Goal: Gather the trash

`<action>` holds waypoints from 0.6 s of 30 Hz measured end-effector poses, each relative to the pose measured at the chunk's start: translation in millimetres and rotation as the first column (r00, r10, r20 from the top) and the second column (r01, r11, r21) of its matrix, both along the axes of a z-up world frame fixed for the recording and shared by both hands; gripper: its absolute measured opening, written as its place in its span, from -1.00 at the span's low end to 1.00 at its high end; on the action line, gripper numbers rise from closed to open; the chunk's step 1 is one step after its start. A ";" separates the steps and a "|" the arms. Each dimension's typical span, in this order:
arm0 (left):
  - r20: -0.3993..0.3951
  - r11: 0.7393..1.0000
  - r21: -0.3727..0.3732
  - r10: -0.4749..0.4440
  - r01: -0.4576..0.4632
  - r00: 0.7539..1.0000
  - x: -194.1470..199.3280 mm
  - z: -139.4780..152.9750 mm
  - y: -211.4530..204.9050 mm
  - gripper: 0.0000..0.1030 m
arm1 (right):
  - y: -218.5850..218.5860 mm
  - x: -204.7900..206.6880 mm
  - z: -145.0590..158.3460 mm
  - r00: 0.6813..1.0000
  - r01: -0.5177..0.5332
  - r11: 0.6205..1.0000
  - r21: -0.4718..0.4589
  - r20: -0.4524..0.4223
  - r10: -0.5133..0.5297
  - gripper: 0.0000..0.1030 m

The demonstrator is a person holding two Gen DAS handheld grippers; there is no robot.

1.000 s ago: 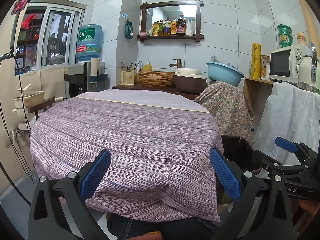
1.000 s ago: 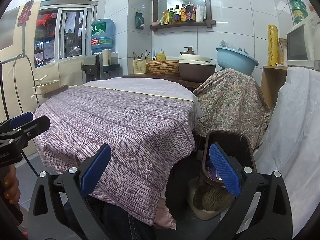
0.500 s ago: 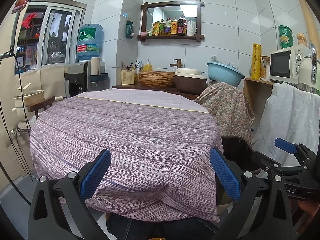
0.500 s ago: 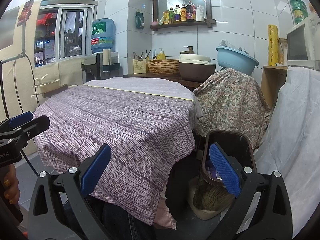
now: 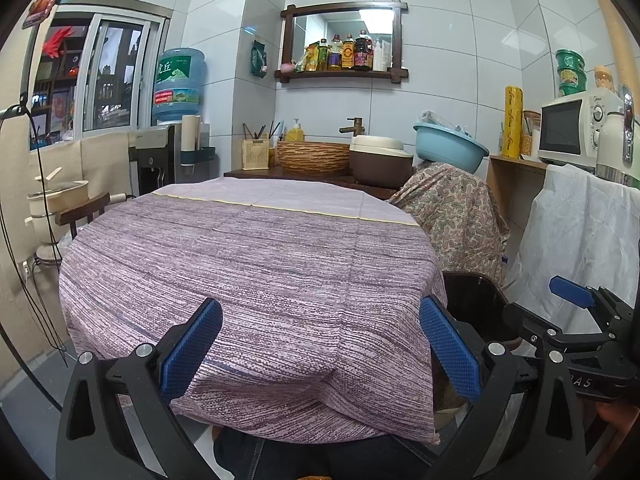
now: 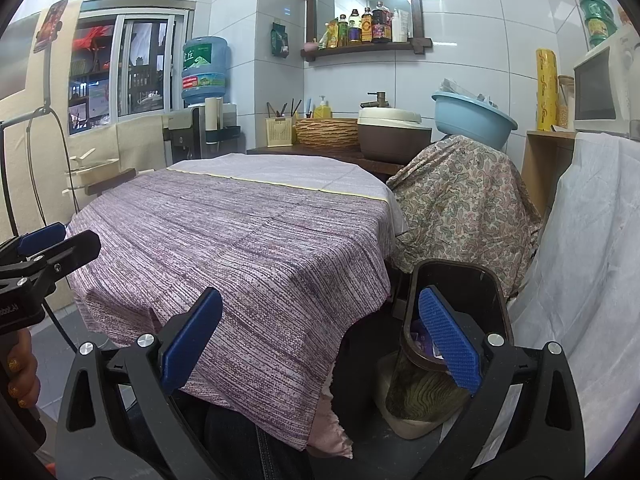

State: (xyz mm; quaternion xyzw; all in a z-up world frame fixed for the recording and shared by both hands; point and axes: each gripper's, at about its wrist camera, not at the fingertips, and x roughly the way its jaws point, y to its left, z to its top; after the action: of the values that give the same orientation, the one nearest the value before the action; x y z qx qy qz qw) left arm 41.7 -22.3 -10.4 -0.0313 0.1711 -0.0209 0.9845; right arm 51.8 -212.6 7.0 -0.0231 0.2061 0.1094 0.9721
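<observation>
Both tools, left tool (image 5: 318, 346) and right tool (image 6: 318, 344), hang spread apart and empty over the bare worktop (image 5: 248, 256), so collecting looks finished or needs fresh trash found for the bin (image 6: 460, 292).

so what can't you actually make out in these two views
- Inside of the trash bin: right wrist view, mostly hidden by its rim and a gripper finger; left wrist view, covered by the tablecloth.
- Bottle labels on the shelf: too small in both views.
- Under the floral cloth: hidden.
</observation>
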 end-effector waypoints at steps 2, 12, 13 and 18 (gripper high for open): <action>0.000 1.000 0.003 0.002 -0.002 1.000 0.4 0.3 0.0 0.90 | 0.1 0.3 0.3 1.000 0.000 1.000 0.000 -0.001 0.000 0.89; -0.001 1.000 0.003 0.001 -0.001 1.000 1.5 1.0 0.6 0.90 | 0.0 0.5 -0.4 1.000 0.000 1.000 0.001 -0.001 0.000 0.89; -0.001 1.000 0.001 -0.001 0.001 1.000 1.4 0.9 0.8 0.90 | 0.1 0.4 -0.5 1.000 0.001 1.000 0.000 -0.002 -0.001 0.89; -0.018 0.999 -0.038 0.009 -0.009 1.000 2.9 -0.1 5.4 0.90 | -0.4 1.2 -0.9 1.000 0.000 1.000 -0.001 -0.003 0.000 0.89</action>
State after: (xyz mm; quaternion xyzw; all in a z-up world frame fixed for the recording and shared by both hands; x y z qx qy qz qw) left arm 44.6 -16.8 -10.5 -0.0511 0.1793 -0.0194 0.9823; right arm 53.0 -212.9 6.0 -0.0235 0.2075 0.1095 0.9718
